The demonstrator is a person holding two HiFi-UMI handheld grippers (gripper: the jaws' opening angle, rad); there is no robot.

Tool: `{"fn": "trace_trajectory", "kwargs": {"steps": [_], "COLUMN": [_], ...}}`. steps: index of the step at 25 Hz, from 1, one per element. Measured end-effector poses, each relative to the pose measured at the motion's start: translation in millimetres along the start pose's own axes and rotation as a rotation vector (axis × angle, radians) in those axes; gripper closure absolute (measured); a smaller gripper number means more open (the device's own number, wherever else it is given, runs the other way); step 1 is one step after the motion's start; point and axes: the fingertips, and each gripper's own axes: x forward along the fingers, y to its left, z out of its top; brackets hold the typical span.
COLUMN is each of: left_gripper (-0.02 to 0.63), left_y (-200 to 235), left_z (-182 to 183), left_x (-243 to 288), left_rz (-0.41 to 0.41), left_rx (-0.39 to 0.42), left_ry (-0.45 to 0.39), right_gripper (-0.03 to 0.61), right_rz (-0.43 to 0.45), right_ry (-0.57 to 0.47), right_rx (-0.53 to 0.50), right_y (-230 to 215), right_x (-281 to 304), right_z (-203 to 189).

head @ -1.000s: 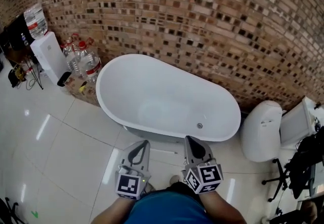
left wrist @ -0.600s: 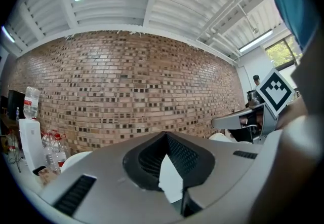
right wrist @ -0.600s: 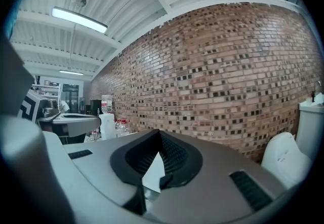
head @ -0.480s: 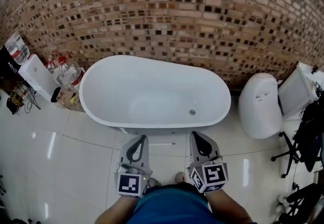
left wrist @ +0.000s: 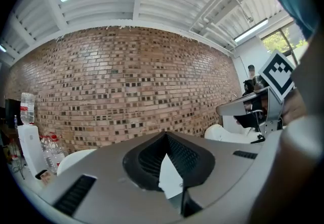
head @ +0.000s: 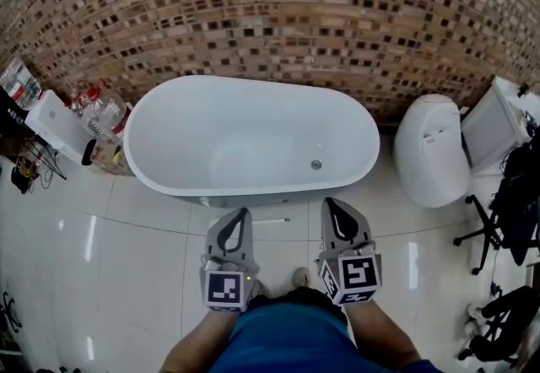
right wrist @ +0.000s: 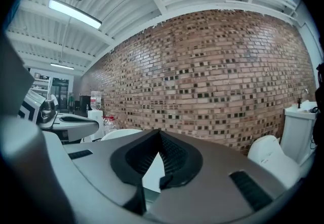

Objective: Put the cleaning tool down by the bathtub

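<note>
The white oval bathtub (head: 253, 139) stands empty against the brick wall, just ahead of both grippers. A thin white stick (head: 270, 220) lies on the floor tiles by the tub's near side, between the two grippers; I cannot tell what it is. My left gripper (head: 240, 213) is held low in front of the person's body, shut with nothing in it. My right gripper (head: 331, 203) is level with it, also shut and empty. In the left gripper view the jaws (left wrist: 164, 135) meet at their tips and point at the brick wall. The right gripper view shows its gripper (right wrist: 158, 132) the same way.
A white toilet (head: 430, 150) stands right of the tub, with an office chair base (head: 481, 236) beyond it. Left of the tub are water bottles (head: 99, 110), a white box (head: 55, 122) and cables. The glossy tiled floor (head: 126, 262) spreads out at the lower left.
The head view has swung so the tub now sits centred instead of right of centre. Both grippers stay shut and side by side, a little farther from the tub's rim.
</note>
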Motion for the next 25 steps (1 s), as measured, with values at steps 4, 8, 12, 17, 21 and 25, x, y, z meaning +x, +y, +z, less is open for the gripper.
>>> {"fn": "trace_trajectory", "kwargs": {"steps": [4, 8, 12, 17, 21, 25], "left_gripper": [0.611, 0.611, 0.611, 0.611, 0.611, 0.611], "left_y": [-5.2, 1.8, 12.7, 19.6, 20.3, 18.9], "left_z": [-0.4, -1.6, -6.6, -3.5, -0.8, 3.2], "left_x": [-6.4, -11.4, -13.7, -12.8, -9.7, -5.2], "left_rz": [-0.025, -0.027, -0.027, -0.042, -0.068, -0.092], "left_rx": [-0.009, -0.028, -0.030, -0.033, -0.040, -0.038], "left_ry": [-0.003, -0.001, 0.009, 0.000, -0.009, -0.019], "right_gripper": [0.563, 0.563, 0.563, 0.565, 0.565, 0.565], "right_rz": [-0.020, -0.020, -0.003, 0.004, -0.010, -0.024], "right_ry": [0.006, 0.011, -0.020, -0.027, -0.021, -0.018], "right_rx": [-0.005, -0.027, -0.058, -0.063, -0.058, -0.041], "right_y": [2.8, 12.6, 24.5, 33.5, 34.4, 31.7], "right_x": [-8.0, -9.3, -6.1, -2.1, -0.4, 0.2], "right_z": [-4.1, -4.5, 4.3, 10.3, 9.9, 7.6]}}
